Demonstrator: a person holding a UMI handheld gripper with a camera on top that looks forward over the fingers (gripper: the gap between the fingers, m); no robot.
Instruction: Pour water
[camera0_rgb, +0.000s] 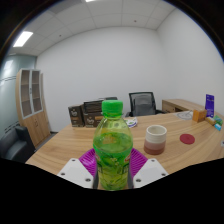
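Gripper (112, 168): we see its purple pads clamped on the bottle, one at each side.
Bottle (112, 140): green-capped, green-labelled, upright between the fingers.
Cup (156, 136): we find it on the wooden table (70, 145), at two o'clock from the bottle, apart.
Office chair (143, 102): beyond the table, at one o'clock.

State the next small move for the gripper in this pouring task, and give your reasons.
Probably carry the bottle right toward the cup and raise it above the rim. The gripper appears shut on the upright bottle, whose green cap looks still on; the cup stands apart on the table.
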